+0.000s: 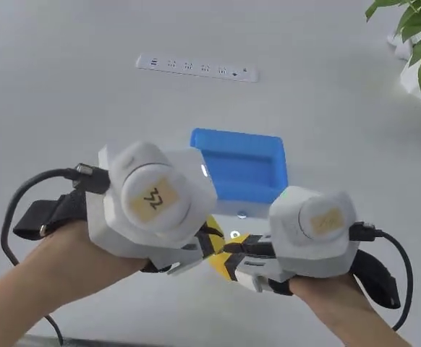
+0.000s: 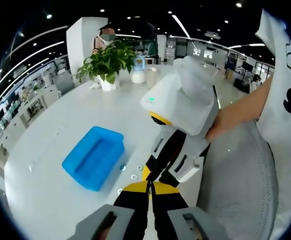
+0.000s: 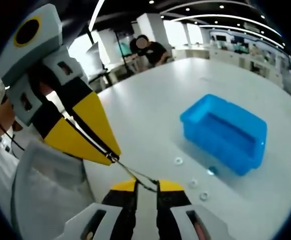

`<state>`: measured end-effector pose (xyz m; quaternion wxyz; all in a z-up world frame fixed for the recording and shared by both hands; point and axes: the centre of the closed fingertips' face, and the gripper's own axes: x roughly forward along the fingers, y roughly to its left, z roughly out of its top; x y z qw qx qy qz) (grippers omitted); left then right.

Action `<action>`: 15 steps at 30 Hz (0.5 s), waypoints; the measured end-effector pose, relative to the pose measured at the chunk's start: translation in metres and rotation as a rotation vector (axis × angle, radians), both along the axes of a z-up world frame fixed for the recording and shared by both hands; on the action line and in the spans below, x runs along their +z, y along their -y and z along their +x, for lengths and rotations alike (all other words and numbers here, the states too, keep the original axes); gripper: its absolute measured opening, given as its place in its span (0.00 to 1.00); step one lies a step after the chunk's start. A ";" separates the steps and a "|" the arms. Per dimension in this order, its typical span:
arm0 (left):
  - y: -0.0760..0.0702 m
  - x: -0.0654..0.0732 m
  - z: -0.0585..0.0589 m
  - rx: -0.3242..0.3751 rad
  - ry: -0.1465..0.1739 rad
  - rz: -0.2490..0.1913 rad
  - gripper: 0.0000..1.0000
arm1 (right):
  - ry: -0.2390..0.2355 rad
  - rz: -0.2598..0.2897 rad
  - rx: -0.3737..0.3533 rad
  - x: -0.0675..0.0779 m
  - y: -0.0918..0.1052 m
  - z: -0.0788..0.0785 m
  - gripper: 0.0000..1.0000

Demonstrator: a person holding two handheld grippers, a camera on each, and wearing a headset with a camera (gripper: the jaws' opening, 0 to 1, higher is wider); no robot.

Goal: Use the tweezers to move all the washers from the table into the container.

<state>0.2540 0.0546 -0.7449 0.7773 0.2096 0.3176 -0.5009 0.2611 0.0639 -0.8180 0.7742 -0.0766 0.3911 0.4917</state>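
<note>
The blue container (image 1: 243, 170) lies on the white table just beyond both grippers; it also shows as the blue container (image 2: 93, 156) and the blue container (image 3: 225, 131). Small washers (image 1: 234, 235) lie on the table by its near side, seen as washers (image 2: 133, 176) and washers (image 3: 193, 183). Thin metal tweezers (image 3: 133, 172) run between the two grippers, above the table. My left gripper (image 1: 212, 247) is shut on one end, and my right gripper (image 3: 146, 186) is shut on the other. The jaw tips almost meet, and those of the left gripper (image 2: 149, 187) are pressed together.
A white power strip (image 1: 196, 68) lies at the far side of the table. A potted plant (image 1: 417, 36) stands at the far right corner. Beyond the table is an office with a person (image 3: 148, 50) in the background.
</note>
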 end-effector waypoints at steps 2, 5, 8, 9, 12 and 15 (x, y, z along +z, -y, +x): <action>0.001 0.000 0.001 -0.007 0.005 -0.003 0.00 | -0.008 0.003 -0.006 -0.001 0.000 0.000 0.10; 0.002 -0.004 0.000 -0.012 -0.002 0.002 0.00 | -0.016 -0.001 -0.006 -0.005 0.000 -0.002 0.10; 0.005 -0.004 0.000 -0.020 0.013 -0.004 0.00 | -0.004 -0.012 -0.006 -0.007 0.002 -0.002 0.10; 0.005 -0.005 0.000 -0.022 0.019 -0.002 0.00 | -0.002 -0.013 -0.008 -0.007 0.002 -0.002 0.10; 0.005 -0.005 0.000 -0.031 0.030 0.000 0.00 | -0.006 -0.014 -0.009 -0.008 0.002 -0.002 0.10; 0.005 -0.005 -0.001 -0.026 0.012 -0.006 0.00 | -0.006 -0.019 -0.001 -0.008 0.002 -0.002 0.10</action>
